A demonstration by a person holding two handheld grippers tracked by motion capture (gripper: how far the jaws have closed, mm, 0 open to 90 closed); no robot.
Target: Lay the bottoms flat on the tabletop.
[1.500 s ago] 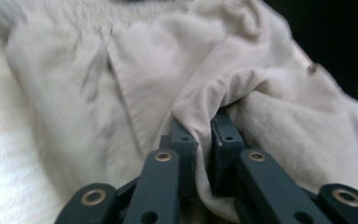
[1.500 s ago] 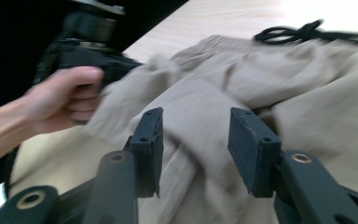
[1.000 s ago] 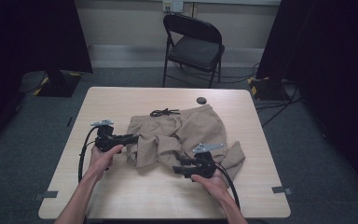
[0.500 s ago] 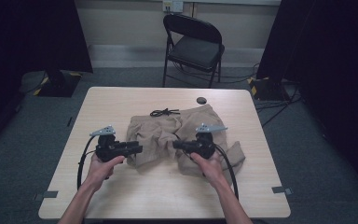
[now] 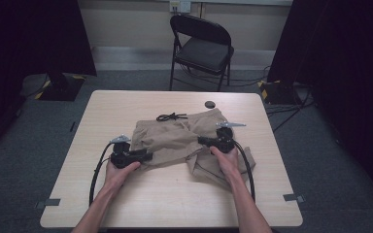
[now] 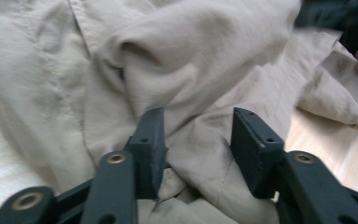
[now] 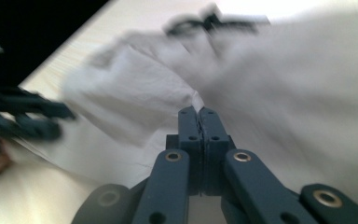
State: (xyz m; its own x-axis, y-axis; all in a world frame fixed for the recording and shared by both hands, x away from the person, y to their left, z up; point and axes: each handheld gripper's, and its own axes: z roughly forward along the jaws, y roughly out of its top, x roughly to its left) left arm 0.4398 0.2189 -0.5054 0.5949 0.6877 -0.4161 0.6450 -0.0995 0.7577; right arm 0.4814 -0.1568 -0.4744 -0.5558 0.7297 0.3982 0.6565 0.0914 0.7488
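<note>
Having been carried up the khaki shorts (image 5: pixel 179 138) at mid-worktop (image 5: pixel 126 204), the right claw (image 5: pixel 203 141) is now pressed together on a fold, while the left claw (image 5: pixel 148 156), just spread wider, straddles the near-left hem unclamped, so a fold seems begun.

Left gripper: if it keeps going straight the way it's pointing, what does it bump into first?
Probably the tan shorts: the left gripper has open jaws already around a fold, and a raised hump of cloth sits just ahead.
</note>
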